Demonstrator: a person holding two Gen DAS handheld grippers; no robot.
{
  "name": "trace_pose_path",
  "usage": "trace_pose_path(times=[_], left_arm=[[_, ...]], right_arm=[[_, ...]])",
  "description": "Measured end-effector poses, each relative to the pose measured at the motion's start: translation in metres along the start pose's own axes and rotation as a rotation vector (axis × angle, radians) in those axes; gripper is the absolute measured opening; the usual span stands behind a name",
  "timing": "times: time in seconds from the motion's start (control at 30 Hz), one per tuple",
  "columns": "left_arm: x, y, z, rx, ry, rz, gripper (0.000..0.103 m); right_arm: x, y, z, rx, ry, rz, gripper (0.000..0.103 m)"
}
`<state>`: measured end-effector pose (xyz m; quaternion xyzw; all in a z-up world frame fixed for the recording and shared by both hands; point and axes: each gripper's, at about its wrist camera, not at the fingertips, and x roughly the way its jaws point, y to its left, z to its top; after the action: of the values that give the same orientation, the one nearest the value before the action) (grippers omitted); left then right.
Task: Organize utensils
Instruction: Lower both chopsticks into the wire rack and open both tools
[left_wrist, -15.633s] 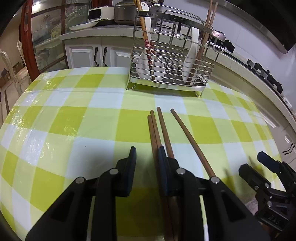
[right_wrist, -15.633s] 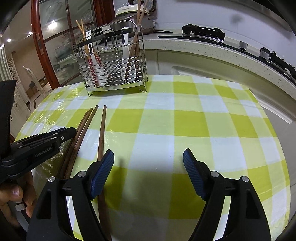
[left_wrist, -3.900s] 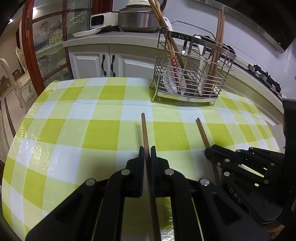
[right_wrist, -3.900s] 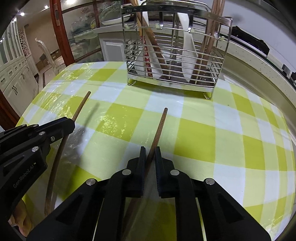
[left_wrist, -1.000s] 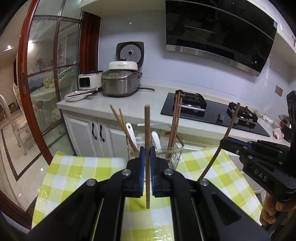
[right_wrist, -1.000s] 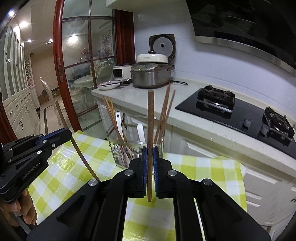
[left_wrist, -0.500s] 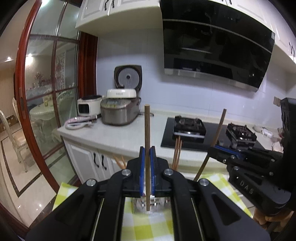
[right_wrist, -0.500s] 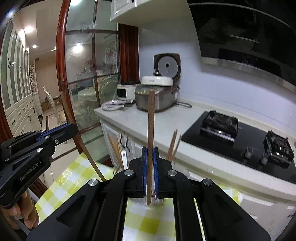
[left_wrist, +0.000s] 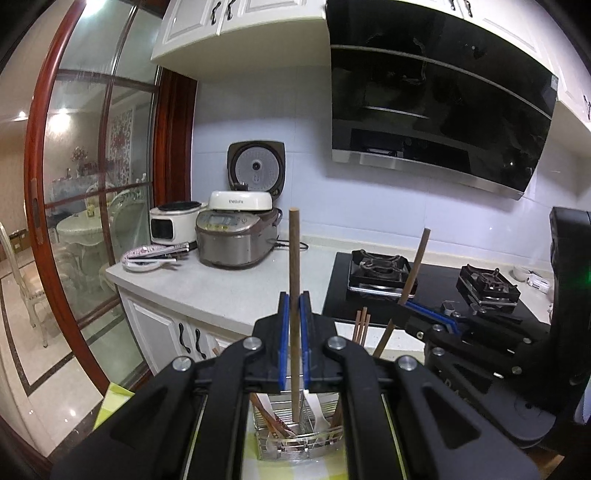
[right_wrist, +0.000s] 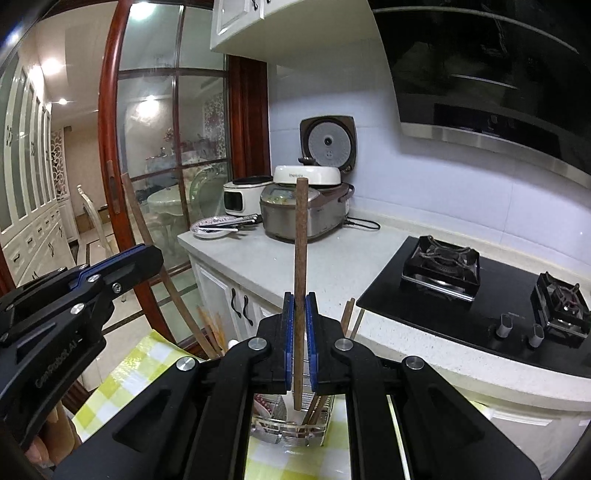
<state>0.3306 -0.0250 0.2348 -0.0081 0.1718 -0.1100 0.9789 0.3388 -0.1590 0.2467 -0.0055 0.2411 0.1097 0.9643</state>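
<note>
1. Left gripper: black arms with blue pads, clamped tight on a round brown wooden chopstick that stands upright. Its lower tip hangs over the wire rack at 6 o'clock.
2. Right gripper: the same build, pinching a second chopstick, upright with a slight lean. Its tip is above the rack, also at 6 o'clock.
3. In the left view the right gripper sits at 3 o'clock, just beside the left one, its stick tilted toward 1 o'clock.
4. The shiny metal rack stands on a yellow-and-white checked tablecloth. It holds white spoons and several brown chopsticks. Both held sticks are clear above its rim.
5. Beyond the table edge, a pale speckled counter runs across with white cabinet doors below.
6. On it, at 11 o'clock, a rice cooker with its lid up. At 2 o'clock, a black glass stove.
7. A black range hood hangs at 1 o'clock.
</note>
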Motion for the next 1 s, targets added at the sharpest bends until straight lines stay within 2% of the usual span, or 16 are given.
trace_pose_path(times=[0.33,0.53,0.7,0.8,0.87,1.0], left_arm=[[0.053,0.017,-0.039,-0.074,0.05,0.007,0.006],[0.082,0.025,-0.071,-0.122,0.124,-0.005,0.006],[0.099,0.026,-0.09,-0.117,0.179,-0.007,0.006],[0.1,0.025,-0.097,-0.108,0.191,-0.004,0.012],[0.1,0.025,-0.101,-0.104,0.199,0.003,0.02],[0.094,0.027,-0.109,-0.103,0.21,0.01,0.028]], right_arm=[[0.047,-0.009,-0.032,0.021,0.044,0.0,0.008],[0.069,-0.012,-0.058,0.027,0.083,0.008,0.008],[0.085,-0.013,-0.08,0.022,0.105,-0.01,0.009],[0.087,-0.014,-0.091,0.014,0.102,-0.034,0.01],[0.087,-0.015,-0.096,0.011,0.103,-0.045,0.01],[0.085,-0.019,-0.104,0.028,0.121,-0.056,0.013]])
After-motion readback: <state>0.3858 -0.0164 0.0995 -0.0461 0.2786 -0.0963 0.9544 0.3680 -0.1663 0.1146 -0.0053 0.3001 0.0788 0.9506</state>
